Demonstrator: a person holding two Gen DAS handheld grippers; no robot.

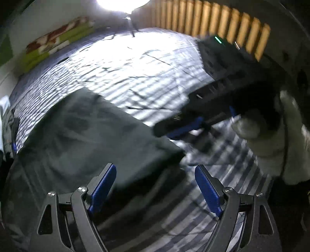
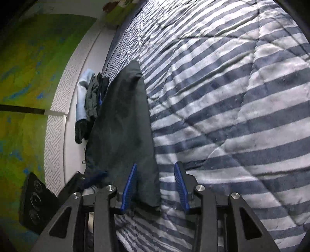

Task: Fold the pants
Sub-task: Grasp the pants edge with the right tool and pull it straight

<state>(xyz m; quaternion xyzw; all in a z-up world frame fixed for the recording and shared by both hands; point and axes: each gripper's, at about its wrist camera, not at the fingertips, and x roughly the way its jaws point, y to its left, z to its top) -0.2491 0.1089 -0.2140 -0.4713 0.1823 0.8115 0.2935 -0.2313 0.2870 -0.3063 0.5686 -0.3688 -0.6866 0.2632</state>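
Observation:
Dark grey pants lie flat as a long folded strip on the striped blanket, near its left side. My left gripper hovers over their near right corner, jaws wide open and empty. The left pad is over the cloth, the right pad over the blanket. In the right wrist view the pants run away from me along the bed's left edge. My right gripper is open, and the pants' near right edge lies below the gap without being pinched. A gloved hand holds the right gripper, blurred, beyond the pants' corner.
A pile of light blue and grey clothes sits at the bed's left edge beside the pants. A white patterned bed frame and green wall lie left. A slatted wooden headboard and a green-red cover are at the far end.

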